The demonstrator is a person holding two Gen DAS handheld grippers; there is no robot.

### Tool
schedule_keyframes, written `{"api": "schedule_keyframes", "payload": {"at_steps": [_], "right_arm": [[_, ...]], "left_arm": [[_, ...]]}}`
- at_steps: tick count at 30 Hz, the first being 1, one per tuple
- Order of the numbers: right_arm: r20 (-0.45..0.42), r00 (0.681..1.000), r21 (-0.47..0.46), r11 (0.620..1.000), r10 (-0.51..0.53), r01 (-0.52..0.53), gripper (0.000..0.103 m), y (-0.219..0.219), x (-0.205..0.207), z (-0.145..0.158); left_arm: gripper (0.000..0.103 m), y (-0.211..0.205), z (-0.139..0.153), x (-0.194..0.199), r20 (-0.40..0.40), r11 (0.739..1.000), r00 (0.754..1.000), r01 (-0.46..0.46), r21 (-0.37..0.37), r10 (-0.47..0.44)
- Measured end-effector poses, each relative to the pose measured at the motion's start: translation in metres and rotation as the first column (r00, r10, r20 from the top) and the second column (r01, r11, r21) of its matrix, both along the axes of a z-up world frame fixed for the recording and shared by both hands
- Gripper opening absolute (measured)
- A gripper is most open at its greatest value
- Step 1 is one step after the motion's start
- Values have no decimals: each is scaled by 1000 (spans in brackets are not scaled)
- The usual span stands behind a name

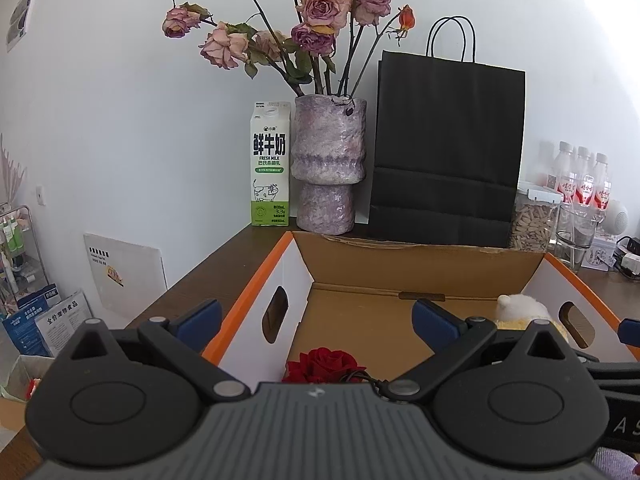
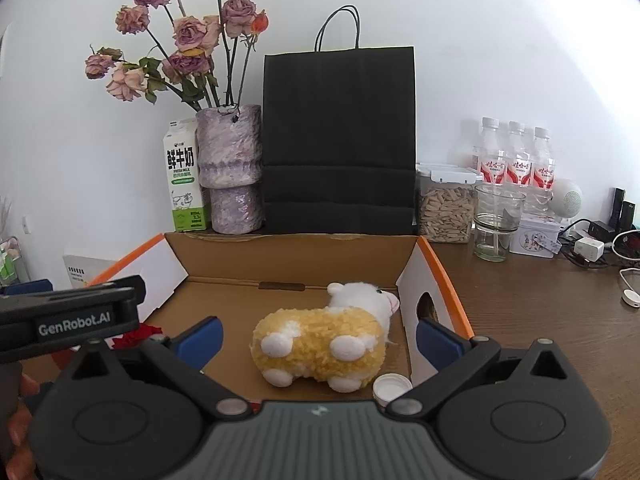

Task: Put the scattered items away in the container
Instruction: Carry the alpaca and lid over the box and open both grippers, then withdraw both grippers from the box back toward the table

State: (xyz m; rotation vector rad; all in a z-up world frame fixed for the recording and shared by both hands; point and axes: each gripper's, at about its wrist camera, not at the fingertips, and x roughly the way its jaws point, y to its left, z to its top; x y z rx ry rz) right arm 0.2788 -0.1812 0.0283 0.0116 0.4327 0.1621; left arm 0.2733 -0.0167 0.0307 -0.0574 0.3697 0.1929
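Left wrist view: left gripper (image 1: 316,320) with jaws spread wide and nothing between the pads, poised over the cardboard box (image 1: 256,292). A red rose (image 1: 322,364) lies on the box floor just below the gap between the jaws.

Right wrist view: right gripper (image 2: 320,338) likewise spread wide and empty. The plush sheep (image 2: 324,340) lies inside the box between the two jaws, touching neither; a white bottle cap (image 2: 390,387) rests beside it, near the right jaw.
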Motion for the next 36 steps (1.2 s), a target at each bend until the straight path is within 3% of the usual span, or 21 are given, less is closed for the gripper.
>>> {"api": "schedule_keyframes", "payload": {"at_steps": [17,28,36], "right_arm": [[18,1000,0,1000,-12,12,103,-2,-8,7],[85,996,-21,1000,-7,9,103,-1,-36,17],[117,993,-47,999,-4,10,103,-8,-63,17]], "left_arm": [[103,0,6,-12,34,1000,999,8,-4,-8],[103,7,12,-47,112,999,993,48,-14,-46],[103,12,5,-80,142,997,987,68,29,-71]]}}
